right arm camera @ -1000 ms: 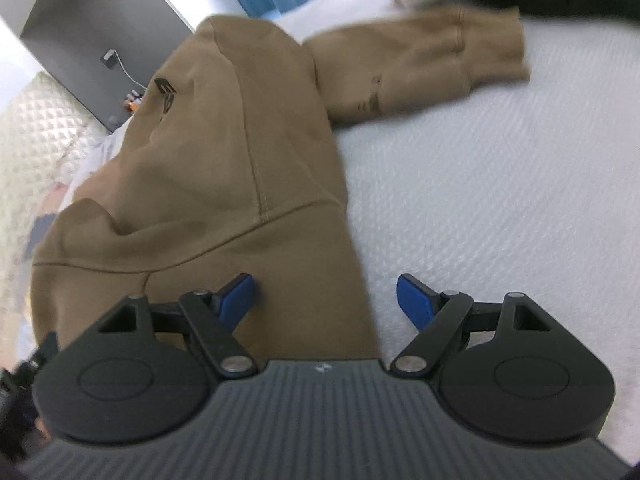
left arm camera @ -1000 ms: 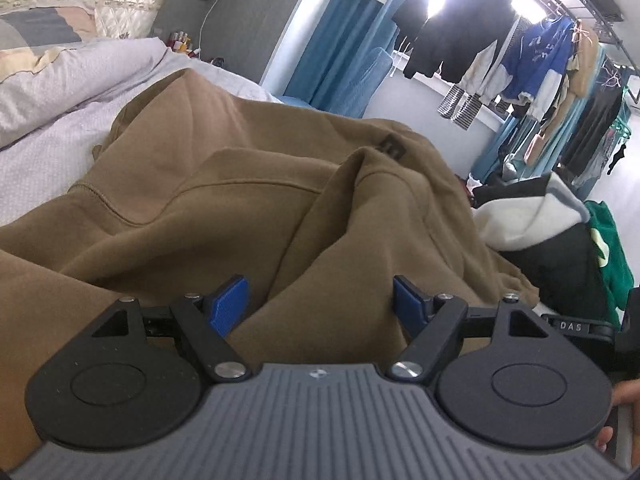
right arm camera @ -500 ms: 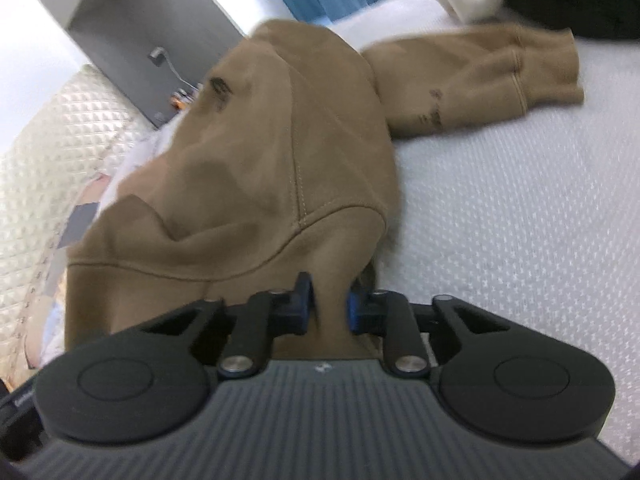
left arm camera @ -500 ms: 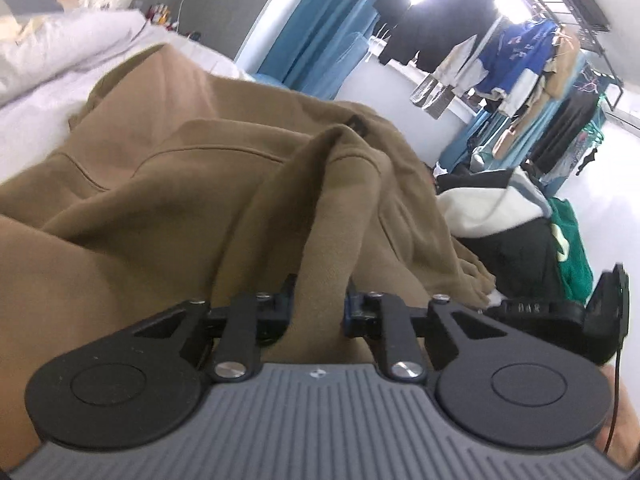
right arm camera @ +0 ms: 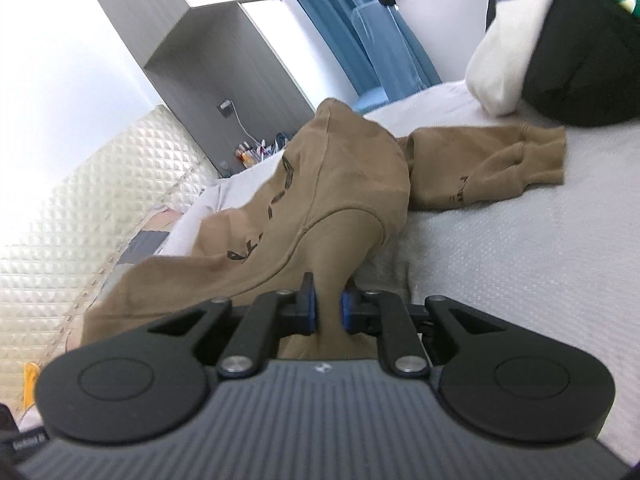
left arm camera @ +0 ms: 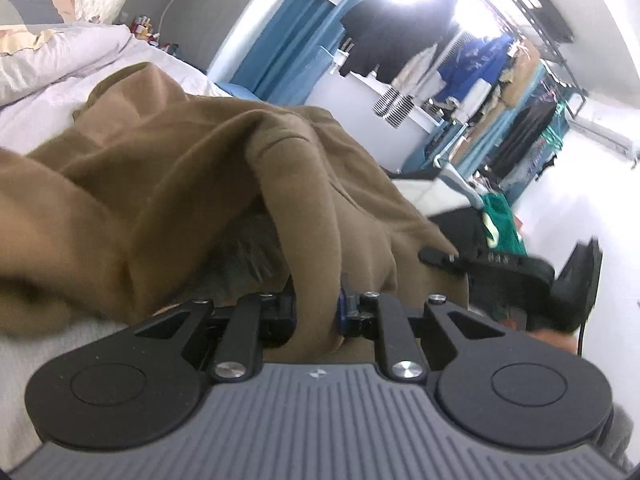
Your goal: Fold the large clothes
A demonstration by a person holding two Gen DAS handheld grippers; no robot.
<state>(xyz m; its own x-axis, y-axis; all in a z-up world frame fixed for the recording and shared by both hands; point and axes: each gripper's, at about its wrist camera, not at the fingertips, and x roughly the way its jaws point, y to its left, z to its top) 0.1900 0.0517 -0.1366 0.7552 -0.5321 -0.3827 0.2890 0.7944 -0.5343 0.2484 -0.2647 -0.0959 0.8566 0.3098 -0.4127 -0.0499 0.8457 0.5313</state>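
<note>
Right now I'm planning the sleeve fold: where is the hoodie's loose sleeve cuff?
In the right wrist view the sleeve cuff lies flat on the grey bedspread, upper right, just below the black-and-white clothes pile.

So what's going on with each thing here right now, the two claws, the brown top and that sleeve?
Left claw: shut on a pinched fold of the brown hoodie.
Right claw: shut on the hoodie's edge, cloth raised off the bed.
Brown hoodie: bunched and partly lifted, not yet folded.
Sleeve: lying flat on the bed, cuff crumpled.
Pile of other clothes: heaped, untouched.
</note>
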